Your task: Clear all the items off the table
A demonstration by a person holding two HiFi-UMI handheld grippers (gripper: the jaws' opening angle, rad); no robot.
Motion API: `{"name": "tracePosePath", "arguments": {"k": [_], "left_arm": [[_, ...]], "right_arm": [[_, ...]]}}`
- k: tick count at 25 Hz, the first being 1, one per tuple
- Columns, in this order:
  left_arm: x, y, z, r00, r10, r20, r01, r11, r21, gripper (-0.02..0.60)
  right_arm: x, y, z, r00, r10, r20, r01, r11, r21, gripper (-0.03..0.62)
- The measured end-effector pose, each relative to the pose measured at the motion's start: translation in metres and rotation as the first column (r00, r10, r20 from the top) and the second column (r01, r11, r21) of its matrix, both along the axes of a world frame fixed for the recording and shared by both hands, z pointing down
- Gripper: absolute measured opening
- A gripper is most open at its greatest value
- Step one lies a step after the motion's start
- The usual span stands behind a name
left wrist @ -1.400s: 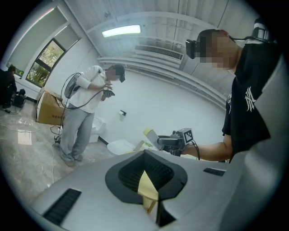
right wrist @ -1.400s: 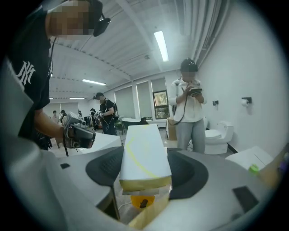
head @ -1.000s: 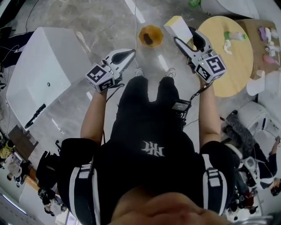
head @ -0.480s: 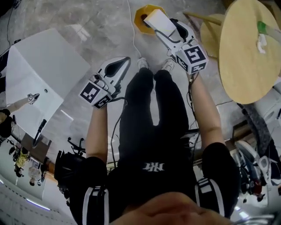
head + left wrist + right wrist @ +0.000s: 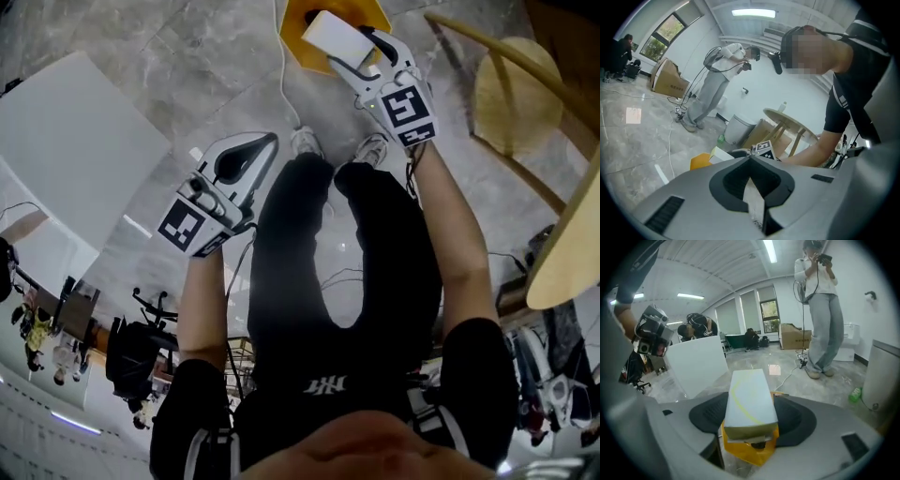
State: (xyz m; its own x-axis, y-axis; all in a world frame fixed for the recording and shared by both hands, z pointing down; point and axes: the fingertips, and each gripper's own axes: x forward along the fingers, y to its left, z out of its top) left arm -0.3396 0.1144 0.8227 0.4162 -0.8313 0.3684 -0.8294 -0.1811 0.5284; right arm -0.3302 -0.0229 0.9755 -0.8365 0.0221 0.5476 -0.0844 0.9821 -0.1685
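My right gripper (image 5: 345, 45) is shut on a white box with a yellowish side (image 5: 332, 39). It holds the box over an orange bin (image 5: 298, 21) that stands on the floor ahead of the person's feet. In the right gripper view the box (image 5: 748, 400) lies lengthwise between the jaws, and the orange bin (image 5: 751, 452) shows just beneath it. My left gripper (image 5: 268, 142) hangs lower and to the left over bare floor, jaws together and holding nothing. From the left gripper view the box (image 5: 720, 154) and the bin (image 5: 700, 162) sit off to the left.
The round wooden table (image 5: 574, 259) juts in at the right edge, with a lower wooden round (image 5: 512, 92) beyond it. A large white panel (image 5: 75, 150) lies on the floor at the left. A white cable (image 5: 284, 75) runs across the tiles. Another person (image 5: 821, 310) stands further off.
My right gripper has carried the box away from the round table and over the orange bin. The table has slid to the view's right edge. The left gripper stays shut and has dropped slightly.
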Motion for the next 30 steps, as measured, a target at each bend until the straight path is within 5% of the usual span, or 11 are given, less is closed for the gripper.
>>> {"name": "tracePosePath", "arguments": {"k": [9,13,17,19,24,30], "left_arm": [[-0.019,-0.012,0.081,1.000,-0.029,0.006,0.029,1.000,-0.004,0.012],[-0.017,-0.021,0.077,0.999,-0.028,-0.016,0.029,1.000,0.012,0.012],[-0.017,-0.023,0.058,1.000,-0.019,-0.015,0.019,1.000,0.008,0.012],[-0.018,-0.022,0.036,1.000,-0.016,-0.005,0.016,1.000,0.008,0.012],[-0.019,-0.031,-0.056,1.000,0.016,0.004,-0.016,0.999,0.050,0.012],[0.013,-0.037,-0.204,0.996,0.090,-0.014,-0.088,0.993,0.073,0.012]], "right_arm": [[0.000,0.004,0.091,0.997,-0.038,-0.069,0.039,0.999,0.012,0.316],[-0.003,0.008,0.088,0.998,-0.042,-0.042,0.042,0.999,-0.008,0.415],[0.000,0.007,0.074,0.998,-0.039,-0.044,0.037,0.998,-0.043,0.414],[0.003,0.009,0.047,0.999,-0.041,-0.033,0.039,0.998,-0.048,0.364],[0.013,0.010,-0.075,0.999,-0.005,0.038,0.006,0.999,-0.045,0.004],[0.063,0.034,-0.275,0.989,0.070,0.130,-0.050,0.987,-0.153,0.003]]}}
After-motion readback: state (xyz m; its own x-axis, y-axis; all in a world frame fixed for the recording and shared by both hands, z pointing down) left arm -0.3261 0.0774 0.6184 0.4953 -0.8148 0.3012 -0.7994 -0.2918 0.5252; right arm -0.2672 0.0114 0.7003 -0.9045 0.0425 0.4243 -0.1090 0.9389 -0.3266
